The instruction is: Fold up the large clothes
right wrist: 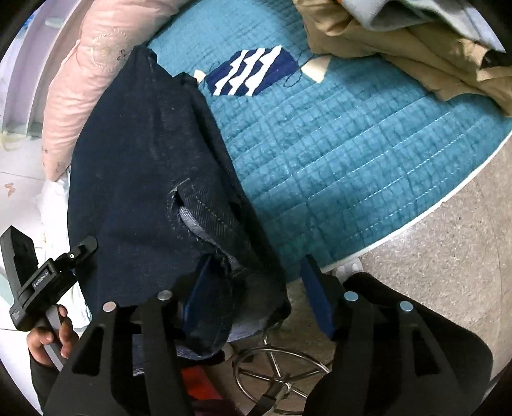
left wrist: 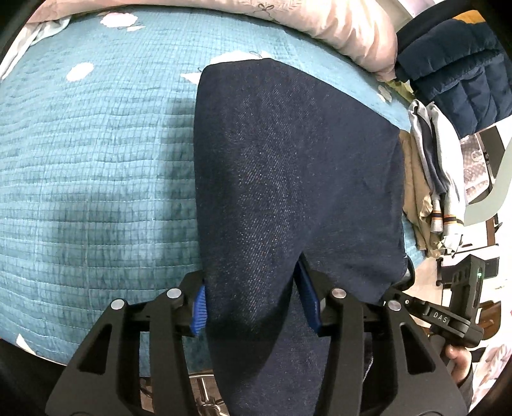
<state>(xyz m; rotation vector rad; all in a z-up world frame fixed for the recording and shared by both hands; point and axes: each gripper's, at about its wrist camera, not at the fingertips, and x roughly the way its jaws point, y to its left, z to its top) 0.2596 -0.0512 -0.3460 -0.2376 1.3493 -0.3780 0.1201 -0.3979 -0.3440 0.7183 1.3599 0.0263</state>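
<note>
Dark blue jeans (left wrist: pixel 288 160) lie lengthwise on the teal quilted bed cover (left wrist: pixel 96 160), and their near end hangs over the bed's edge. My left gripper (left wrist: pixel 252 304) is shut on that near end, with a thick fold of denim filling the gap between its blue pads (left wrist: pixel 198 310). In the right wrist view the jeans (right wrist: pixel 144 160) show a frayed hem and a lighter inside. My right gripper (right wrist: pixel 256 294) is open. The denim drapes over its left pad (right wrist: pixel 198 288), while the right pad (right wrist: pixel 316 300) stands free of the cloth.
A pink duvet (left wrist: pixel 352 28) lies along the far side of the bed. A dark puffer jacket (left wrist: pixel 454 70) and a stack of beige and grey clothes (right wrist: pixel 400 41) sit at the right. The bed's white edge (right wrist: pixel 416 220) borders a speckled floor with a chrome stool base (right wrist: pixel 281 374).
</note>
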